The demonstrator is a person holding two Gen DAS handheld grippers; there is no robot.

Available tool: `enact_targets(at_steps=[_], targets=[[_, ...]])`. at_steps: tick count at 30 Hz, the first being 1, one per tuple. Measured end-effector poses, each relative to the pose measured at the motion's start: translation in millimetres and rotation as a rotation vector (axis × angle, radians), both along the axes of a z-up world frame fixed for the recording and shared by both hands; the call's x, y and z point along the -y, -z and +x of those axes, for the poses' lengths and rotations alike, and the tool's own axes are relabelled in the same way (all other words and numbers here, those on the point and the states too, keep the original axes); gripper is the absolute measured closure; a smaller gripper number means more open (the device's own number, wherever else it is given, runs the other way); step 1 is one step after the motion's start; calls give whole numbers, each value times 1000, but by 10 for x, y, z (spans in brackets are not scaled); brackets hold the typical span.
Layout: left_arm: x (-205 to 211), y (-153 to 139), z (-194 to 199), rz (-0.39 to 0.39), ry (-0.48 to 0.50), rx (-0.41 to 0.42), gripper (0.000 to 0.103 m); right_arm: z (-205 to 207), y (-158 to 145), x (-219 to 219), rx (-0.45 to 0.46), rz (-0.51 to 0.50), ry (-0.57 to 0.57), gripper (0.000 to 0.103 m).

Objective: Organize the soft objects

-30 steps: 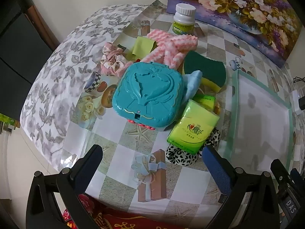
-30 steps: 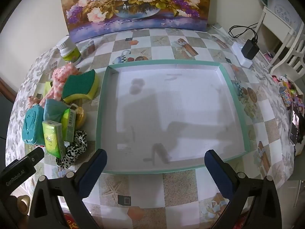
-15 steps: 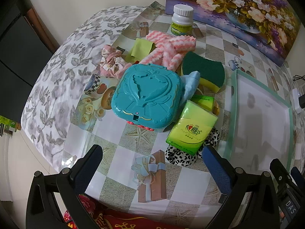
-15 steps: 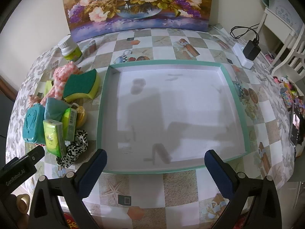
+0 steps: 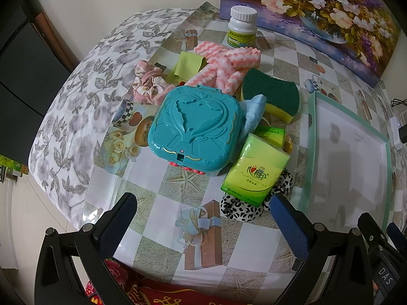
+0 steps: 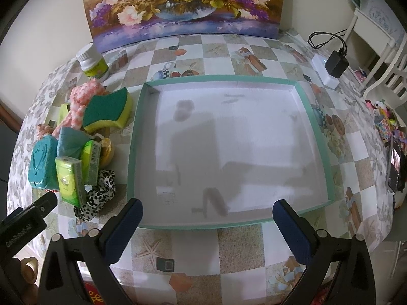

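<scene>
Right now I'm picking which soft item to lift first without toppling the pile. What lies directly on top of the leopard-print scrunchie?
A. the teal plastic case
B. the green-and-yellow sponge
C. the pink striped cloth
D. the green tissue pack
D: the green tissue pack rests across the leopard-print scrunchie, whose spotted fabric pokes out beneath it.

"DAS" shows on the right claw's body (image 5: 385, 278).

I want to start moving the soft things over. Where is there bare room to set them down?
The shallow green-rimmed tray has its whole white floor free. Bare tablecloth lies between the tray and the flower painting. Left of the tray it is crowded: teal plastic case, green tissue pack, green-and-yellow sponge heaped together.
</scene>
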State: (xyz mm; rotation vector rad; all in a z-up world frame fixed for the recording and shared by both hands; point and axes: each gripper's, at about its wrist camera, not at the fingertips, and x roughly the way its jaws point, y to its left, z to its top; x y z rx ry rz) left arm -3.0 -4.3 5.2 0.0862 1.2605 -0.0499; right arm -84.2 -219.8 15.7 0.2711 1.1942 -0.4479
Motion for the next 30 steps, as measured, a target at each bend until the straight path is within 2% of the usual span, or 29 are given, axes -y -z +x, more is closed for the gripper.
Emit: enact_targets(at_steps=[30], targets=[[28, 1, 14, 8, 11, 4, 0, 9, 65, -10, -34, -2, -9, 0]])
